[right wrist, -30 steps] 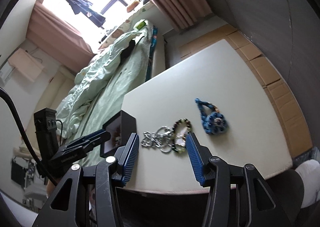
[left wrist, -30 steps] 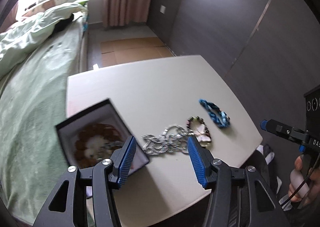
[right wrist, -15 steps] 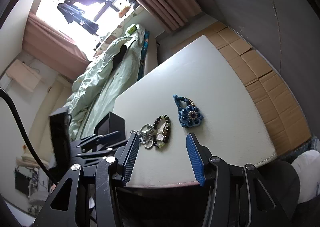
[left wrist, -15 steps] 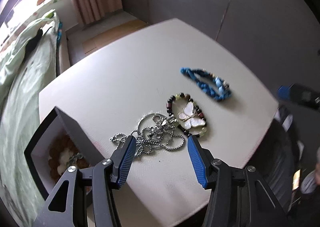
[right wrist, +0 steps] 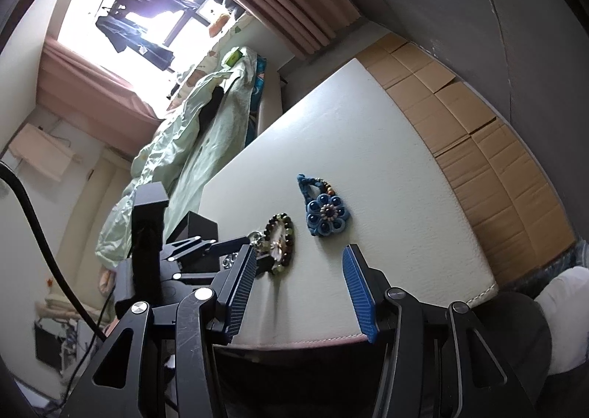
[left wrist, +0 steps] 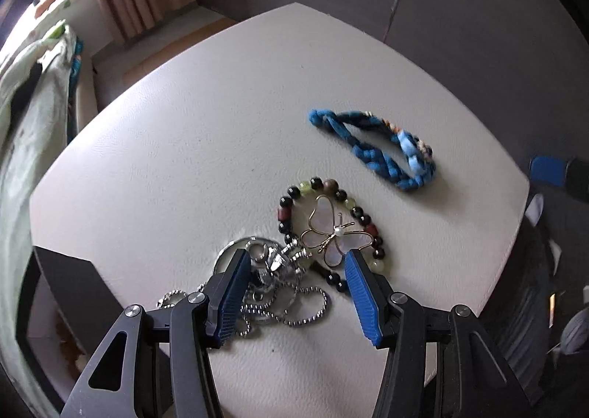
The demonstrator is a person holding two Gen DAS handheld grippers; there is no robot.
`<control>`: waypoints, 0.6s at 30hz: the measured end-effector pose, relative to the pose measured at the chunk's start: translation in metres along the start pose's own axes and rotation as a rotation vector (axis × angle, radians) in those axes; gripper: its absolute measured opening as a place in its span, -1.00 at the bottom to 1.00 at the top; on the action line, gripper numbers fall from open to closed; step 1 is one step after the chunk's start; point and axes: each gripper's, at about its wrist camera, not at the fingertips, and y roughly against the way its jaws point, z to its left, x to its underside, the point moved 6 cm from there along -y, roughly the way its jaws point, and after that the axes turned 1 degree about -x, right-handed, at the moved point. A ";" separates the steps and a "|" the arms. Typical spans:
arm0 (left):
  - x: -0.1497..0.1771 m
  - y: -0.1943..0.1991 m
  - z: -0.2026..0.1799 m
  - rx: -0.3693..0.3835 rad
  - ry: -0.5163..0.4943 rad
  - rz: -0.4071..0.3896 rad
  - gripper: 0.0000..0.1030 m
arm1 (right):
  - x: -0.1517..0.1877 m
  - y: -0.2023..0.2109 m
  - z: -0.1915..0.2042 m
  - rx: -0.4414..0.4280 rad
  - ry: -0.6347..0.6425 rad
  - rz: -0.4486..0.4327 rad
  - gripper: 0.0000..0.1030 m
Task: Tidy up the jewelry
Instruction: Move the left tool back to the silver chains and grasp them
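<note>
Closer now, the left gripper [left wrist: 294, 271] has dropped over the silver chain [left wrist: 279, 293] at the bottom of the frame, fingers apart. Both fingers should go around the chain, missing the butterfly bracelet [left wrist: 331, 230]. Right gripper [right wrist: 298, 271] waits, fingers apart too.

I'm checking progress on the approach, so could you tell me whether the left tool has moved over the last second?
Yes. The left tool has advanced from beside the black box toward the silver chain, now straddling it, open.

Left claw [left wrist: 294, 263] and right claw [right wrist: 298, 256], both spread wide, empty.
</note>
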 end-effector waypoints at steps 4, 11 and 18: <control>0.004 0.003 0.009 -0.013 0.016 0.004 -0.56 | -0.001 -0.003 -0.003 -0.002 -0.005 0.005 -0.03; 0.005 0.018 0.002 -0.003 0.026 -0.022 -0.78 | 0.001 -0.007 0.000 -0.005 -0.008 0.013 -0.03; -0.001 0.050 0.003 0.003 0.056 -0.094 -0.78 | 0.000 -0.005 0.007 -0.009 0.000 0.011 -0.03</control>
